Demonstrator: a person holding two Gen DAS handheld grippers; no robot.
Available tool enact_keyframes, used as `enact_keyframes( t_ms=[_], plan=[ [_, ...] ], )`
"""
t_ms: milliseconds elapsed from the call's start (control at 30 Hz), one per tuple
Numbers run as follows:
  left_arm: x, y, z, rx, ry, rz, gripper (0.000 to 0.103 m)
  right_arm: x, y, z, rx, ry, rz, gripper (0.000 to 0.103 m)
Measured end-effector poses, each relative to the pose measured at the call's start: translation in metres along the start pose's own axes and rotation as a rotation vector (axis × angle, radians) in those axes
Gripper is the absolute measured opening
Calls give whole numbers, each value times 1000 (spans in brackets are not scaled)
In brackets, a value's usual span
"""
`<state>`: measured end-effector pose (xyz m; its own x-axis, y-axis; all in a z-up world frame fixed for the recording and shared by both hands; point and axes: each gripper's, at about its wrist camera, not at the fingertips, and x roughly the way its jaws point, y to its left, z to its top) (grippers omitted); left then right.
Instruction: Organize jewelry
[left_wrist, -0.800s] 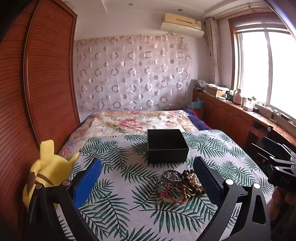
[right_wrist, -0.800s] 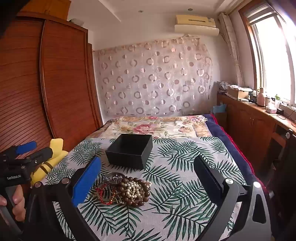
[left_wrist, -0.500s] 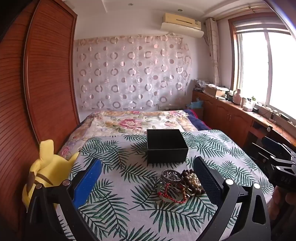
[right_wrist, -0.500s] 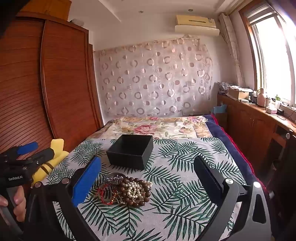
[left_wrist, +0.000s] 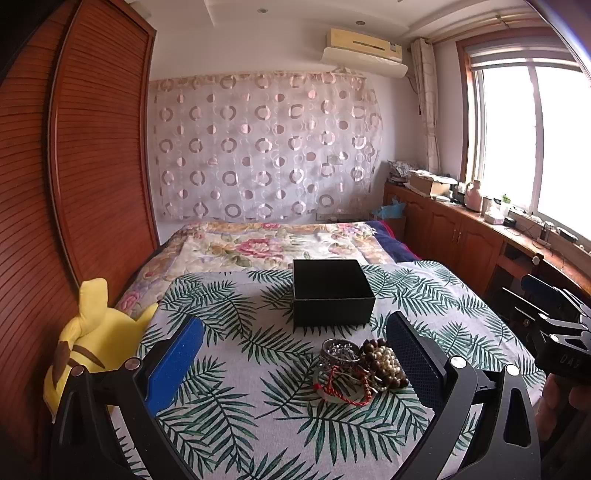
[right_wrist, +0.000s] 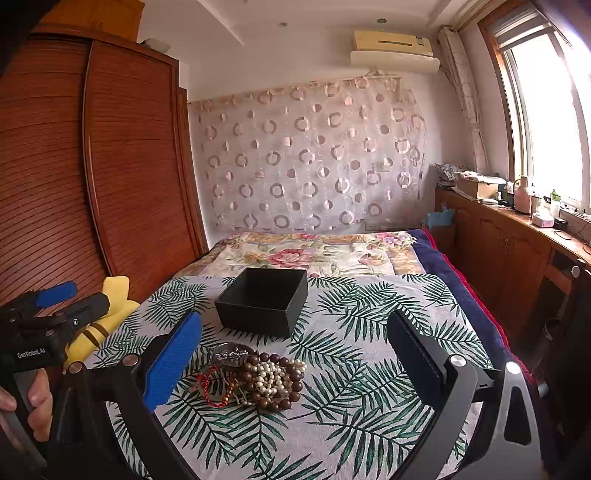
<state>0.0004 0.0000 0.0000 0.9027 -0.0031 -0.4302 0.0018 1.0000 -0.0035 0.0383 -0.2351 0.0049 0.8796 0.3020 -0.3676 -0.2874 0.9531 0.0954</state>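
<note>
A pile of jewelry lies on the palm-leaf cloth (left_wrist: 229, 373): brown and cream bead bracelets (left_wrist: 384, 363), a silver bangle (left_wrist: 340, 350) and a red cord bracelet (left_wrist: 341, 387). The beads also show in the right wrist view (right_wrist: 273, 380). An open, empty-looking black box (left_wrist: 330, 291) stands just behind the pile, also in the right wrist view (right_wrist: 264, 301). My left gripper (left_wrist: 291, 354) is open above the cloth, the pile near its right finger. My right gripper (right_wrist: 291, 354) is open, the pile near its left finger. Both hold nothing.
A yellow plush toy (left_wrist: 88, 343) sits at the table's left edge by the wooden wardrobe (left_wrist: 74, 192). A bed with a floral quilt (left_wrist: 266, 245) lies behind the table. Wooden cabinets (left_wrist: 461, 236) with clutter run along the window on the right.
Both grippers have drifted very slightly; the jewelry and box have not moved. Both grippers stay open.
</note>
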Motion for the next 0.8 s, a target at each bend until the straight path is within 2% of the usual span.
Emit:
enact_keyframes(
  t_ms=[800],
  plan=[
    [-3,-11,4,2,-12,-6,96,-2,2,-1,-1,-4,2,101]
  ],
)
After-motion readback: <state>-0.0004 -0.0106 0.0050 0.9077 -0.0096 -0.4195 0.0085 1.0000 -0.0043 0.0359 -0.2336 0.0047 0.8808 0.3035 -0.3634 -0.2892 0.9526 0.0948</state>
